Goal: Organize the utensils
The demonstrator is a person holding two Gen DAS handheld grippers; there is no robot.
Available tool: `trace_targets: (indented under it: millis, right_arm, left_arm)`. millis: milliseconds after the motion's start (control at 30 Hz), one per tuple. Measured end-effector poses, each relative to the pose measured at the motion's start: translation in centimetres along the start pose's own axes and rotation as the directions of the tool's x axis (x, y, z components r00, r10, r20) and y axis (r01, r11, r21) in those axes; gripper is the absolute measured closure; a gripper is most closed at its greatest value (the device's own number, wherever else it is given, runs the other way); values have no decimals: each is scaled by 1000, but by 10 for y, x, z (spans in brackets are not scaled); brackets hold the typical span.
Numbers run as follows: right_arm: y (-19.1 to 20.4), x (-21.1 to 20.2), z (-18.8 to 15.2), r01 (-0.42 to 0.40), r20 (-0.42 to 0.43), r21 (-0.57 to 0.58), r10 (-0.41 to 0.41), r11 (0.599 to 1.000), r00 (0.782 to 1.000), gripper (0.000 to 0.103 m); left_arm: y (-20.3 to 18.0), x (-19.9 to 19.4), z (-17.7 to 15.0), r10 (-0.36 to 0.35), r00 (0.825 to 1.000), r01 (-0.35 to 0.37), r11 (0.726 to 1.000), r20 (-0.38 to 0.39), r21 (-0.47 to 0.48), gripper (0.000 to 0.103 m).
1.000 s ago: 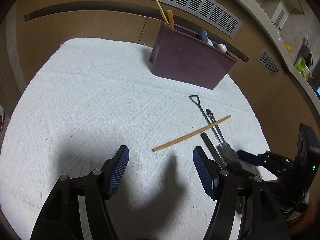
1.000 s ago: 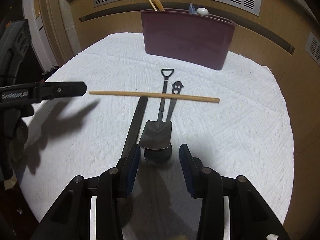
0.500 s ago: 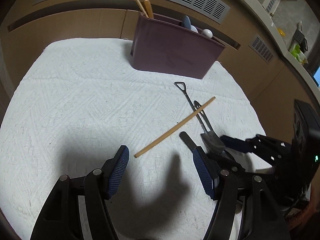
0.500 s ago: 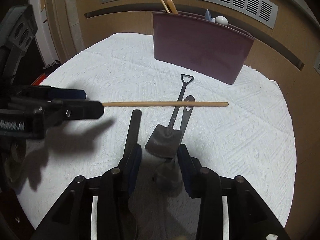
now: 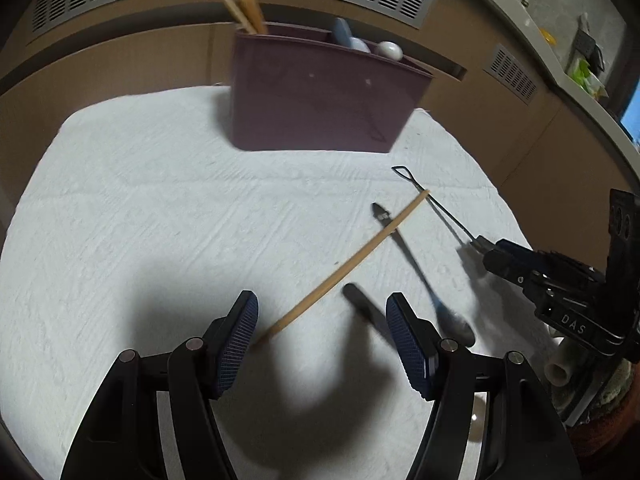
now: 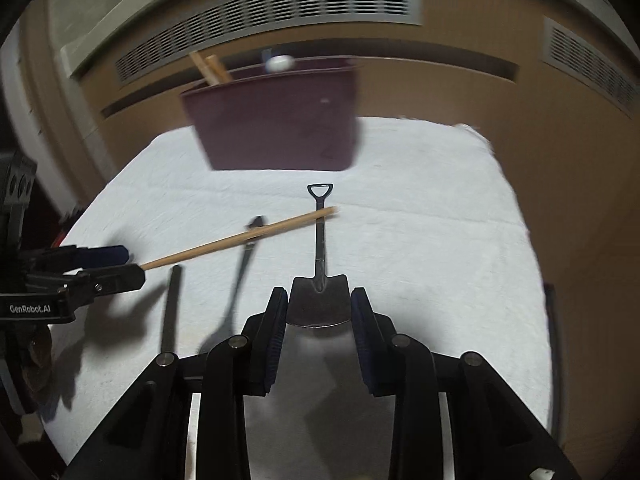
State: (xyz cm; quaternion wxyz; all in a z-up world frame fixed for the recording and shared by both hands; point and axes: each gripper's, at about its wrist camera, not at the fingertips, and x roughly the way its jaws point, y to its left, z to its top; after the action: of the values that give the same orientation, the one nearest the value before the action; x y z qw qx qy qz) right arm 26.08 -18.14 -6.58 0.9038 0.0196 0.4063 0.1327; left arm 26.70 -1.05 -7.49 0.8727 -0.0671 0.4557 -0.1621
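Note:
My right gripper (image 6: 319, 304) is closing its jaws on the blade of a small dark shovel-shaped spoon (image 6: 319, 232), and both pads touch the blade's edges. In the left wrist view that spoon (image 5: 436, 210) sticks out from the right gripper (image 5: 486, 254). A wooden chopstick (image 5: 348, 264) lies slantwise on the white cloth (image 5: 160, 208), its far end over the spoon's handle. Its near end lies between the fingertips of my open left gripper (image 5: 322, 320). The maroon utensil holder (image 5: 320, 100) stands at the back with chopsticks and spoons in it.
A second dark spoon (image 6: 240, 276) and a flat black utensil (image 6: 170, 308) lie on the cloth between the two grippers. Brown cabinet fronts with vent grilles rise behind the holder (image 6: 276, 120). The left gripper (image 6: 124, 266) shows at the left edge of the right wrist view.
The right gripper moved forward over the shovel spoon's blade, narrowed onto it and swung it away from the second spoon. The left gripper moved in until the chopstick's near end lies between its fingers.

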Motion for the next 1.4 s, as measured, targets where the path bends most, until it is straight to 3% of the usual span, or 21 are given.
trace_targets:
  millis: [167,233,300,533,667,800,967,1033,1067,1200,1400]
  right_arm:
    - [-9,4,-9,-14,-18,45,15,999,1000,74]
    - [-5,2,-11,-14,-12,31,14,999,1000,73]
    - [-3,1,-12,-20,-13,24,21,999,1000,73]
    - [-6,4,-12,-34,-33,40,35,999,999,72]
    - [-4,4,-13,-32,-33,31,33,999,999,69]
    - [-2,5,-13,-25,-33,23,26,999,999,68]
    - [-1,5,-13,-14,-33,16,14,1000,999,68]
    - [0,5,-13,-12,-32,17,12,1000,999,68]
    - [0,5,-13,-11,-32,17,11,1000,999,68]
    - [0,5,-13,-8,-31,17,9,1000,999,68]
    - [-1,4,-14,-5,-31,14,6,1000,1000,68]
  left_arm:
    - [-27,25,21,27,999,-25,993,-17,115,36]
    - [-35,36,26,74,997,-69,984,-24,165,36]
    - [-38,46,29,166,986,-159,967,-19,201,36]
    - [17,34,34,285,959,-284,956,6,68,36]
    - [43,20,25,287,958,-287,958,0,15,36]
    - [43,12,14,229,973,-229,972,0,57,36]
    - [17,8,6,103,994,-98,987,-39,131,36]
    - [9,7,6,4,997,5,993,-74,117,36]
    - [8,7,7,-12,997,20,994,-75,106,36]
    - [-1,14,21,75,996,-70,990,-43,121,36]
    - [-20,49,50,105,992,-92,980,-68,179,36]
